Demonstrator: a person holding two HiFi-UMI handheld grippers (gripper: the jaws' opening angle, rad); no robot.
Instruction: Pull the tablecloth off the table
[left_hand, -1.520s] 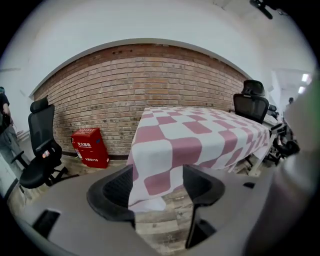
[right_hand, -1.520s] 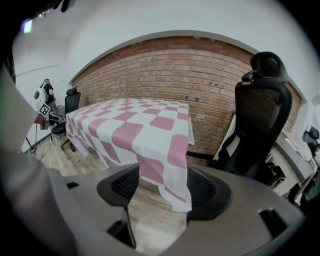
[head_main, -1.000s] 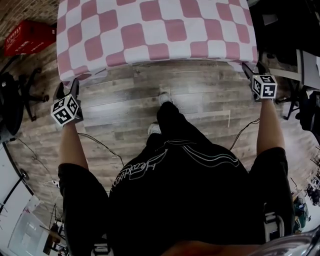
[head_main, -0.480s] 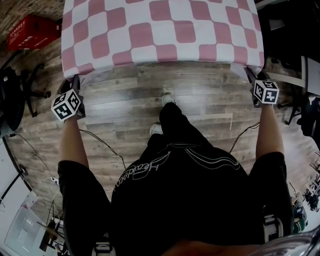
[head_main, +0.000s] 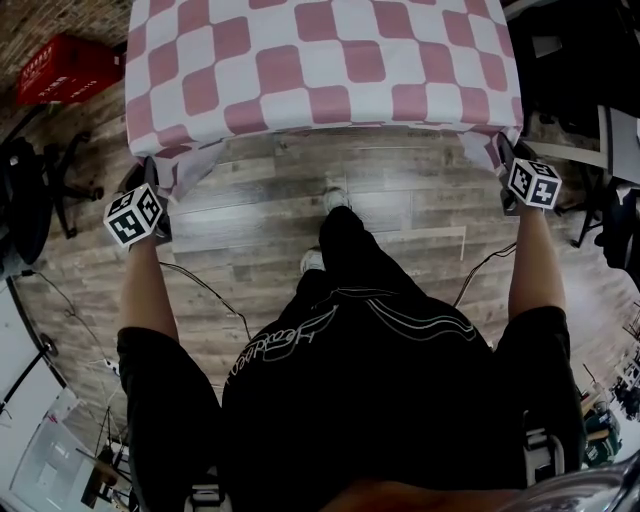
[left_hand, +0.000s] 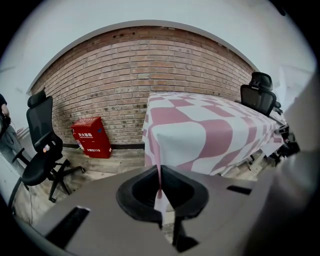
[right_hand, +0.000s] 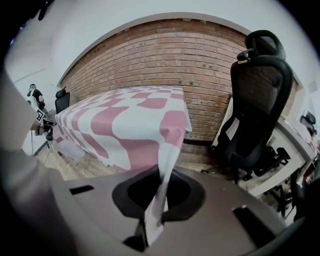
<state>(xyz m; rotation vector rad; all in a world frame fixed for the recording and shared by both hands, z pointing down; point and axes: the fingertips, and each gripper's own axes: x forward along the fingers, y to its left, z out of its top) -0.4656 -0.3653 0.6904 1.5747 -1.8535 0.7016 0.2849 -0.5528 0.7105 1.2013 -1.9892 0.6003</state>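
Observation:
A pink-and-white checked tablecloth (head_main: 320, 60) covers the table in front of me and hangs over its near edge. My left gripper (head_main: 150, 172) is at the cloth's near left corner. In the left gripper view its jaws have just been closing and are shut on a thin fold of the tablecloth (left_hand: 200, 135) at the left gripper (left_hand: 160, 194). My right gripper (head_main: 503, 150) is at the near right corner. There too the jaws have just been closing, and the right gripper (right_hand: 159, 194) pinches the hanging tablecloth (right_hand: 135, 125) corner.
A red box (head_main: 65, 70) stands on the wooden floor at the far left by the brick wall (left_hand: 150, 75). One black office chair (head_main: 30, 190) stands to the left and another office chair (right_hand: 257, 110) at the right. A cable (head_main: 200, 290) lies on the floor.
Both pairs of jaws have closed on the cloth's near corners. The left corner now bunches toward the left gripper. The hands have hardly moved.

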